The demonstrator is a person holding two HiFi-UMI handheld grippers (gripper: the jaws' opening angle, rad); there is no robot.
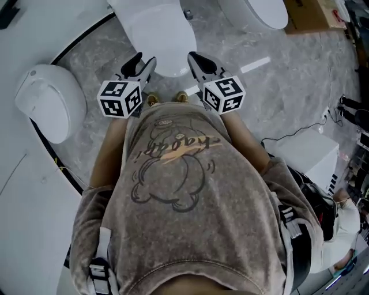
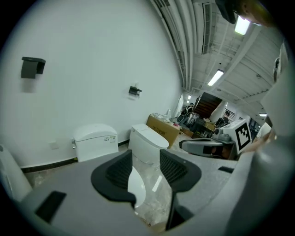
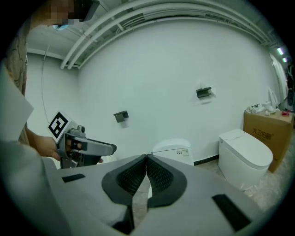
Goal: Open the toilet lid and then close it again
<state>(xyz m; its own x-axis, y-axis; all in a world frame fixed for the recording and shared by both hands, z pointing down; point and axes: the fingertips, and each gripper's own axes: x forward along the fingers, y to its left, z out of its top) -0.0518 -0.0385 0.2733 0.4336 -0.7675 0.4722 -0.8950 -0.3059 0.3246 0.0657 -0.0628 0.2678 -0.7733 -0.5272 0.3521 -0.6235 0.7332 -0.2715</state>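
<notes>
Lid: toilet lid [image 1: 154,36] white, smooth and oval, lying down shut on its bowl.
Place: on the grey marble floor [image 1: 277,86], straight ahead of the person, just beyond the tips of both tongs.
Grip, left: left tongs [image 1: 142,63] released, jaws apart, with only floor and the lid's white edge showing through the gap.
Grip, right: right tongs [image 1: 196,59] clenched tip to tip on nothing.
Neighbours: second toilet [image 1: 51,102] at the left; third toilet [image 1: 256,12] at the upper right, with a cardboard box [image 1: 311,17] beside it.
Foreground: the person's shirt [image 1: 179,190] fills the lower head view.
</notes>
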